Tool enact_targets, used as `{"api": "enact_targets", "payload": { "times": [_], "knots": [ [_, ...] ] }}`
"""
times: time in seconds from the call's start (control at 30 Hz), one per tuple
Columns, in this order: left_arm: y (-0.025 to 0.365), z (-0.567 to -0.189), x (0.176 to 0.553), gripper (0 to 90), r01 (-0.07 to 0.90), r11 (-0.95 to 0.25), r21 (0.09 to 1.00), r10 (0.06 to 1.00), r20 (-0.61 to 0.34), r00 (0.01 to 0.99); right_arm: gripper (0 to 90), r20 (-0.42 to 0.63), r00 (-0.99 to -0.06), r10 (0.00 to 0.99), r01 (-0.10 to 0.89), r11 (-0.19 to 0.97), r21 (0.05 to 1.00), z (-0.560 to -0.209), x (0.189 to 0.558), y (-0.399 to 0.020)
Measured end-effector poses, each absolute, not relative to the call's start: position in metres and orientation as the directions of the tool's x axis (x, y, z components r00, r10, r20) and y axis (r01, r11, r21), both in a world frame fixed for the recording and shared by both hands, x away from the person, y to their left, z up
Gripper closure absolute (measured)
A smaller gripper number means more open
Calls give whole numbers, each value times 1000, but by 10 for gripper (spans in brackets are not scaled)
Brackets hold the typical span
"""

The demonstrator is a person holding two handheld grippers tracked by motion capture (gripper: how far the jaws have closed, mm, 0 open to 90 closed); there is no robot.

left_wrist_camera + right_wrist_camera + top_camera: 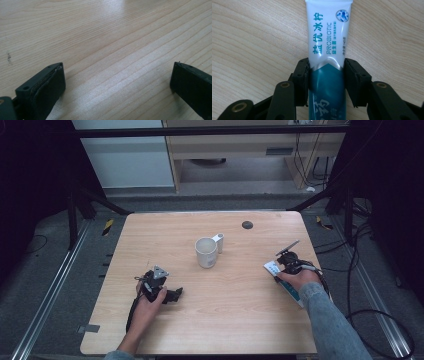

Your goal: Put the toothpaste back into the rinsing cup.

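A white and teal toothpaste tube (328, 30) lies flat on the wooden table (225, 320) near its right edge (271, 268). My right gripper (326, 65) comes down over it, and both pads press the tube's sides where the white meets the teal. The right hand holds that gripper (288, 263) from behind. My left gripper (117, 67) rests low over bare wood at the front left (175, 295), jaws wide apart with nothing between them. A white mug (206, 252) stands upright at the table's middle, its handle toward the back right.
A small black round spot (247, 224) sits on the table behind the mug. Cables trail on the floor to the right of the table. Bare wood stretches between the two hands.
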State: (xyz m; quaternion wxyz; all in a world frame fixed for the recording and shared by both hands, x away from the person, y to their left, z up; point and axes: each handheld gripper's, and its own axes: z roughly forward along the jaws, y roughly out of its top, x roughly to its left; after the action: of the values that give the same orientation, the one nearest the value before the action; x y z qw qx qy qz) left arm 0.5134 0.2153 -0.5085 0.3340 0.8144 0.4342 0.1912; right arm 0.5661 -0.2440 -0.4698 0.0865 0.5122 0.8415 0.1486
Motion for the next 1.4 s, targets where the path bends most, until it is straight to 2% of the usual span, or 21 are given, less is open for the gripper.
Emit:
{"api": "enact_targets", "payload": {
  "times": [0.63, 0.97, 1.4],
  "knots": [
    [215, -508, 514, 0, 580, -400, 710, 835, 21, 550, 749, -42, -469, 882, 821, 453, 347, -464, 563, -241],
    [215, -508, 514, 0, 579, -400, 710, 835, 21, 550, 781, -27, -468, 883, 822, 446, 355, -461, 560, -240],
    [215, -508, 514, 0, 580, -400, 710, 835, 21, 550, 784, 38, -477, 878, 791, 410, 455, -427, 553, -233]
  ]
}}
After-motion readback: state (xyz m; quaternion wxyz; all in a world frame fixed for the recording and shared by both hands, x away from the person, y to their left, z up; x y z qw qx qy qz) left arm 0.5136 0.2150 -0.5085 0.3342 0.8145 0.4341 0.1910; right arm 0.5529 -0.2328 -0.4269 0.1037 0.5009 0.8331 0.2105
